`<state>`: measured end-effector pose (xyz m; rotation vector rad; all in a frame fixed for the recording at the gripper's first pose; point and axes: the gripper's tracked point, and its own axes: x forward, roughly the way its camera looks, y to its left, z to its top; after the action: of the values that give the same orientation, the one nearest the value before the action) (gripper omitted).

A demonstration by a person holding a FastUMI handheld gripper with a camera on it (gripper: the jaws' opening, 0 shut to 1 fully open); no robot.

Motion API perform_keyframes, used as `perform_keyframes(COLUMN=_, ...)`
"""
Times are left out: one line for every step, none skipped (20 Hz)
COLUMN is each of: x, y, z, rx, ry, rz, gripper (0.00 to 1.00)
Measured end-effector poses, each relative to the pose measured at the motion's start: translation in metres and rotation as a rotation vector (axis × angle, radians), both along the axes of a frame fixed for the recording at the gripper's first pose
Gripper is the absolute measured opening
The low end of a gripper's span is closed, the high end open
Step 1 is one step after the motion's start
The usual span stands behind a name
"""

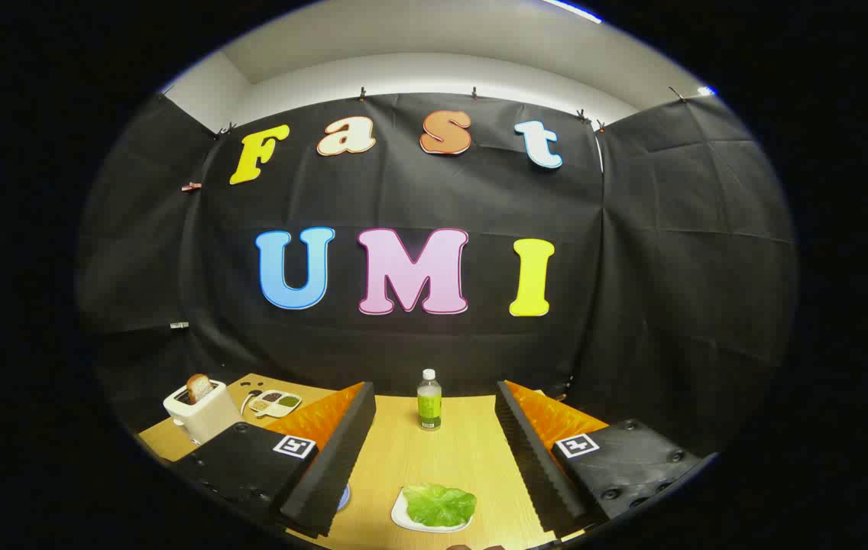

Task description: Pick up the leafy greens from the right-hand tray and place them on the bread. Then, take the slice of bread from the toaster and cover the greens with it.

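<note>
Hovering with gripper (434, 458) fingers spread wide, gripping nothing. Between them at 6 o'clock, leafy greens (439, 503) on white tray (402, 516). Ahead at 12, bottle (429, 400). At 10 o'clock, toaster (197, 413) holding bread slice (199, 386).

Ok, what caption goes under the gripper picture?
Open tool above greens on a tray, toaster holding bread.

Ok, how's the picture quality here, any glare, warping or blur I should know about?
In the gripper view, fisheye warping bows the table and the booth's cloth wall; light is bright on the ceiling strip above the cloth, dimmer at table level; the leafy greens between the open gripper fingers carry a slight sheen; the toaster and bottle look small but fairly sharp.
</note>
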<state>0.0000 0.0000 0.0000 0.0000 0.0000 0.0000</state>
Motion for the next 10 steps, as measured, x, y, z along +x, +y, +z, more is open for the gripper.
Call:
perform_keyframes(x=0.000, y=0.001, z=0.000, rx=0.003, ry=0.002, rz=0.000, gripper=0.98)
perform_keyframes(x=0.001, y=0.001, z=0.001, rx=0.004, ry=0.002, rz=-0.007, gripper=0.98)
perform_keyframes(x=0.002, y=-0.001, z=0.001, rx=0.006, ry=0.004, rz=-0.018, gripper=0.98)
perform_keyframes(x=0.003, y=0.000, z=0.000, rx=0.010, ry=0.008, rz=-0.028, gripper=0.98)
perform_keyframes(x=0.005, y=0.002, z=-0.001, rx=0.015, ry=0.013, rz=-0.041, gripper=0.98)
perform_keyframes(x=0.006, y=0.005, z=-0.002, rx=0.022, ry=0.021, rz=-0.053, gripper=0.98)
perform_keyframes(x=0.007, y=0.008, z=-0.004, rx=0.029, ry=0.026, rz=-0.068, gripper=0.98)
perform_keyframes(x=0.007, y=0.011, z=-0.005, rx=0.034, ry=0.029, rz=-0.082, gripper=0.98)
perform_keyframes(x=0.007, y=0.016, z=-0.006, rx=0.035, ry=0.031, rz=-0.095, gripper=0.98)
perform_keyframes(x=0.008, y=0.019, z=-0.007, rx=0.028, ry=0.035, rz=-0.111, gripper=0.98)
